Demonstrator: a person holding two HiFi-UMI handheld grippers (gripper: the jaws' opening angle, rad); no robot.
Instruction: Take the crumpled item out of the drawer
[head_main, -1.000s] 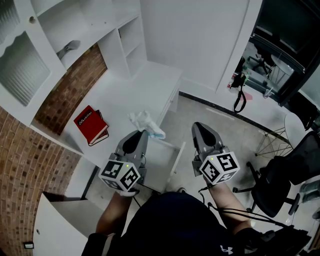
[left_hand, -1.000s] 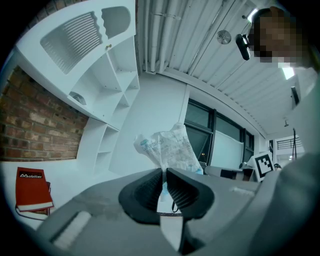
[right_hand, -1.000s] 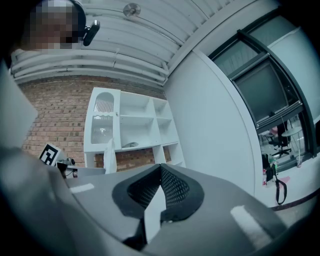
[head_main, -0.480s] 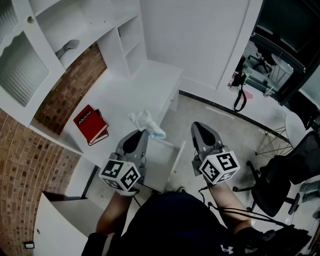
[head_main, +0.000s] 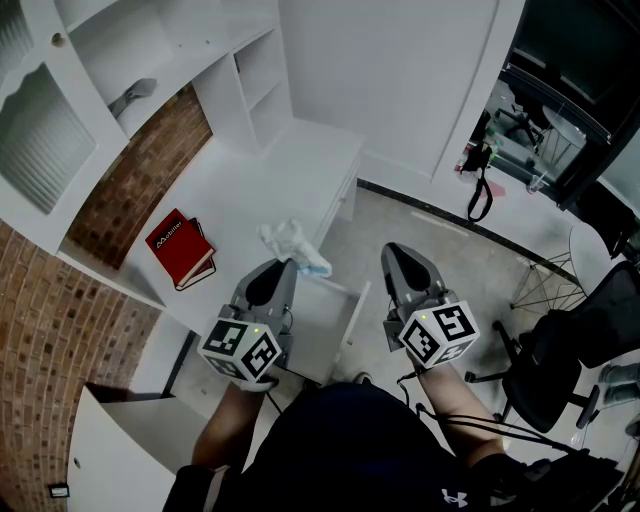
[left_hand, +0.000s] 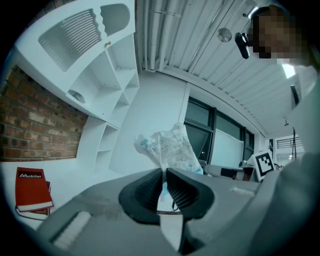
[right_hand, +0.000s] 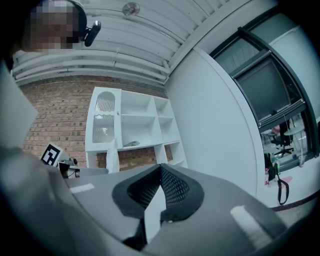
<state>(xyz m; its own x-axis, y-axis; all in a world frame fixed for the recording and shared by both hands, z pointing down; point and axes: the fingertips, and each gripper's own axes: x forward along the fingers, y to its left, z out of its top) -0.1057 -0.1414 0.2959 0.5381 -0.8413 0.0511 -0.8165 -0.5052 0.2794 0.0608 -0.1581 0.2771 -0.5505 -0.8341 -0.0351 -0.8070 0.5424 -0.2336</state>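
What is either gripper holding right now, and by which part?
The left gripper pinches the crumpled plastic wrapper by one bunched end; the rest sticks out past the jaws. The right gripper is shut on nothing.

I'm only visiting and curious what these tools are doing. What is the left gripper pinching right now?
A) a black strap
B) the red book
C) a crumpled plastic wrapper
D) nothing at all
C: the left gripper view shows the left gripper with its jaws closed on the crumpled plastic wrapper, while the red book lies apart on the white desk.
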